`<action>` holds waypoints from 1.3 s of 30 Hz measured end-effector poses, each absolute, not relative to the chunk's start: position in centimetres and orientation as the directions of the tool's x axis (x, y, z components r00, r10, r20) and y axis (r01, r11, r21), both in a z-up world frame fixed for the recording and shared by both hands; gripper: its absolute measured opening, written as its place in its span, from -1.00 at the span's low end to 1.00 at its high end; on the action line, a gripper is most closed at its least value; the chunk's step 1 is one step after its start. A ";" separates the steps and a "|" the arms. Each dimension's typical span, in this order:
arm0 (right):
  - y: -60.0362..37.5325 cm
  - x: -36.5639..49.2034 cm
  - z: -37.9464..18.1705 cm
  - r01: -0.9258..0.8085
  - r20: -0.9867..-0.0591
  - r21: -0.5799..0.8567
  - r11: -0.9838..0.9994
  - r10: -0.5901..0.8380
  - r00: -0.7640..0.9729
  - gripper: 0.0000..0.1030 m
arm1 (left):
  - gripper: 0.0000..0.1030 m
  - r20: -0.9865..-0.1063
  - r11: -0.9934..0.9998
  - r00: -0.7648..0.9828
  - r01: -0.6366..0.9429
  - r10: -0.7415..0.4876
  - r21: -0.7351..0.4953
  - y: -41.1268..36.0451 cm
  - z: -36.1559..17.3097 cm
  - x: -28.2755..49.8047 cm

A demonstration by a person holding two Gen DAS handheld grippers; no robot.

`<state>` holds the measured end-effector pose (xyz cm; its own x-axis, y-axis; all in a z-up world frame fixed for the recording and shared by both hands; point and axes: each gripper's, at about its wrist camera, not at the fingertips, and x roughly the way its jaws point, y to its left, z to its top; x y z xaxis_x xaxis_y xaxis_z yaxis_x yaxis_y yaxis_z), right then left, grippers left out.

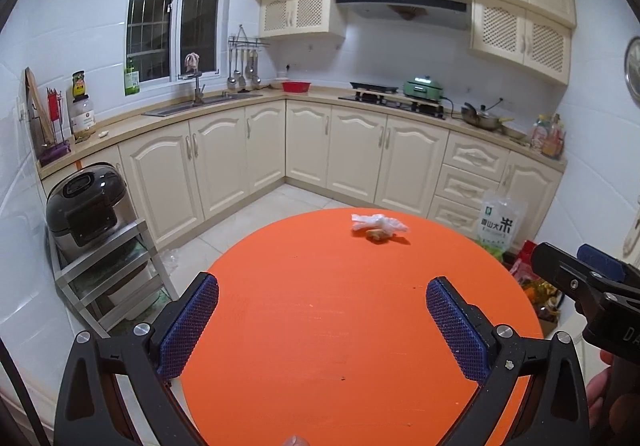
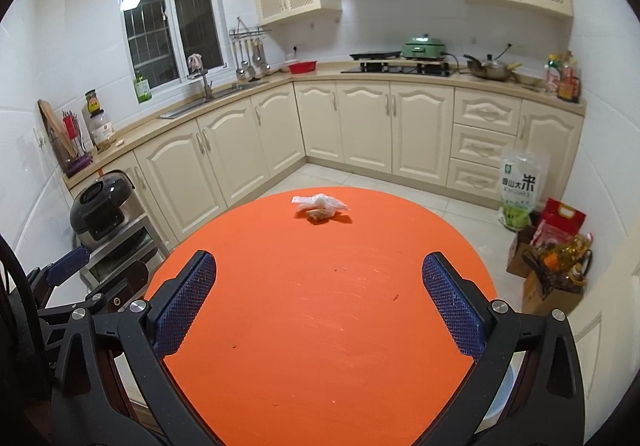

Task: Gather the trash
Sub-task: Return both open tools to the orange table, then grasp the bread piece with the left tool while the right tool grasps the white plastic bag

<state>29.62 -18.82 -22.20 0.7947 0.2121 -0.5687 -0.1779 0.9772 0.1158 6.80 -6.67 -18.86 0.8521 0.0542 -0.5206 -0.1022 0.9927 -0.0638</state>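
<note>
The left claw hovers low over the near part of the round orange counter, its 2 blue-padded fingers spread wide with nothing between them. The right claw sits just beside it over the same counter, also spread wide and empty; its black frame shows at the right edge of the left wrist view. The trash, a crumpled white tissue with a small brownish scrap touching its near side, lies on the far side of the counter, well apart from both claws and roughly ahead of them. A few tiny crumbs dot the orange surface. Behind stand cream cabinets, a dark rice cooker on a metal shelf at left, and a rice bag on the floor at right
</note>
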 end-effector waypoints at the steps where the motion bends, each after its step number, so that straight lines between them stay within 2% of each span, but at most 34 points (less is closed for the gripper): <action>1: -18.7 29.8 -22.3 -0.179 -0.571 0.115 0.977 0.212 0.793 1.00 | 0.99 -0.523 0.993 0.851 -0.103 0.055 -0.064 -6.7 -18.8 7.1; 9: -19.0 34.5 -24.8 -0.173 -0.618 0.110 0.979 0.203 0.759 1.00 | 0.99 -0.572 0.993 0.819 -0.089 0.032 -0.073 -5.8 -19.3 15.3; 21: -20.0 50.9 -34.5 -0.151 -0.764 0.131 0.980 0.196 0.615 1.00 | 0.99 -0.706 0.994 0.708 -0.097 0.034 -0.049 -5.0 -22.4 36.4; 31: -16.5 61.1 -39.7 -0.284 -0.819 0.133 0.950 0.267 0.508 0.96 | 0.98 -0.770 0.992 0.636 -0.120 0.040 -0.047 -5.6 -23.6 50.5; 33: -15.9 62.2 -40.3 -0.304 -0.826 0.143 0.942 0.283 0.487 0.84 | 0.98 -0.777 0.992 0.628 -0.115 0.036 -0.046 -6.2 -24.0 52.8; 35: -15.5 62.9 -40.6 -0.333 -0.830 0.144 0.932 0.297 0.472 0.52 | 0.98 -0.783 0.992 0.622 -0.115 0.034 -0.049 -6.6 -24.3 54.7; 36: -15.2 62.8 -40.6 -0.348 -0.828 0.124 0.929 0.290 0.480 0.44 | 0.98 -0.785 0.992 0.619 -0.115 0.030 -0.052 -6.9 -24.3 55.9; 38: -14.8 62.7 -40.5 -0.366 -0.829 0.098 0.925 0.279 0.484 -0.24 | 0.98 -0.787 0.992 0.616 -0.113 0.023 -0.059 -7.4 -24.8 57.2; 39: -14.9 62.7 -40.5 -0.367 -0.830 0.087 0.926 0.271 0.487 -0.39 | 0.98 -0.789 0.992 0.614 -0.111 0.020 -0.061 -7.7 -24.9 58.3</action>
<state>62.66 -14.91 -40.46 0.4870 0.2707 -0.8304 -0.3665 0.9263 0.0871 58.25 -7.68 -24.89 0.6136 0.0199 -0.7894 -0.1106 0.9920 -0.0609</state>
